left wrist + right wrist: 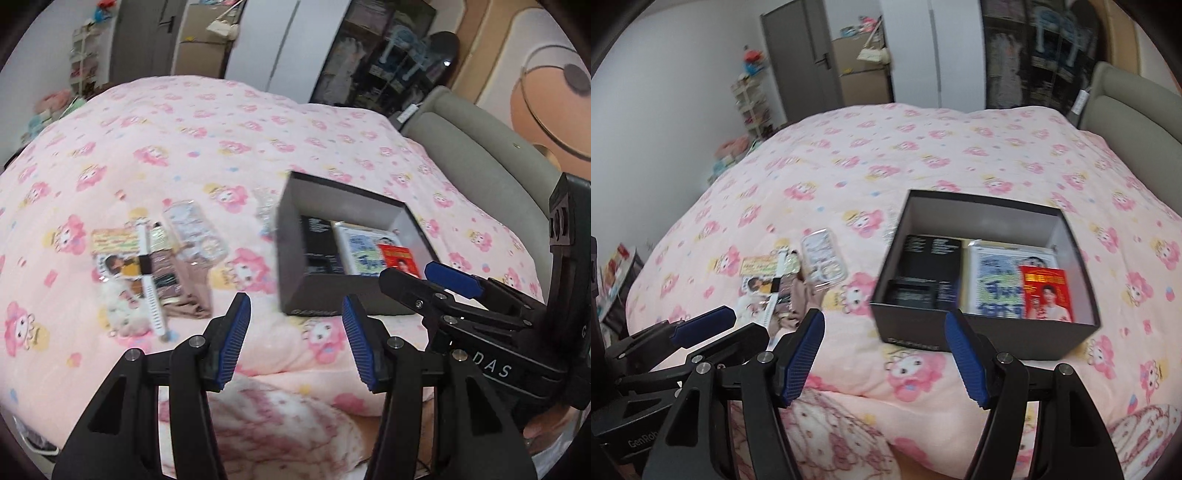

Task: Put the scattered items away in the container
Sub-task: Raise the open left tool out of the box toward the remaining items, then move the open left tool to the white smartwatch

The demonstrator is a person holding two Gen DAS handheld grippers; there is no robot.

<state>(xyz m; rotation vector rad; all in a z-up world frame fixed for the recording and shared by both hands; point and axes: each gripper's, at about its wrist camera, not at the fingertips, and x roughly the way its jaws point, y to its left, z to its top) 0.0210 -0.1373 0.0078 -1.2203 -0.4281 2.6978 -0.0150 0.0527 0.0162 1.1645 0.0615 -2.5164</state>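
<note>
An open dark box (pixel 295 236) (pixel 908 332) sits on the pink bed. It holds a black box (pixel 927 273), a white-blue packet (pixel 993 284) and a red card (pixel 1047 291). Left of it lies a pile: a white watch (pixel 149 280) (pixel 775 291), a clear phone case (pixel 194 229) (pixel 823 260), photo cards (pixel 114 251) and brown cloth (pixel 181 288). My left gripper (pixel 295 332) is open and empty, short of the box and pile. My right gripper (pixel 884 354) is open and empty, just before the box's near wall. Each gripper shows in the other's view.
A pink patterned quilt (pixel 923 147) covers the bed. A grey headboard (pixel 480 155) stands at the right. A silvery hair clip (pixel 264 206) lies left of the box's far corner. Shelves, a door and wardrobes line the far wall.
</note>
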